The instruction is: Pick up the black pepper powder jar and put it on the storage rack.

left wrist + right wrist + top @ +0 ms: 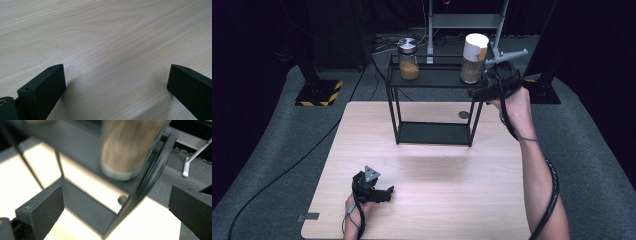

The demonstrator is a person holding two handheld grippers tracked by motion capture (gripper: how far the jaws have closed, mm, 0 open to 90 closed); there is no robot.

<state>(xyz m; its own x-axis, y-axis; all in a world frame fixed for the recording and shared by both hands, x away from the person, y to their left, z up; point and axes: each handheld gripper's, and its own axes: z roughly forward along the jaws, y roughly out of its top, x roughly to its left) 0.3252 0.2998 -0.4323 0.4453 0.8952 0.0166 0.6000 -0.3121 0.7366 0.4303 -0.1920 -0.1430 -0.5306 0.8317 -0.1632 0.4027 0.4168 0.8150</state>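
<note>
Jar with white lid [474, 57]: upright on black shelf rack's [432, 82] top tier, right end. Right gripper [492, 82] just beside it, jaws spread, nothing gripped. Left gripper [379, 192]: near-left on wooden table [437, 200], jaws apart, empty.

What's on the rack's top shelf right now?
Two jars stand on the rack's top shelf: a silver-lidded jar at left, a white-capped jar at right. The right claw hides its lower right side.

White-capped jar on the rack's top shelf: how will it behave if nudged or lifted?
The white-capped jar is tall and narrow, so probably tippy if nudged high. It stands near the top shelf's right edge, so a push could drop it. Smooth clear walls may slip; the brown filling suggests moderate weight.
</note>
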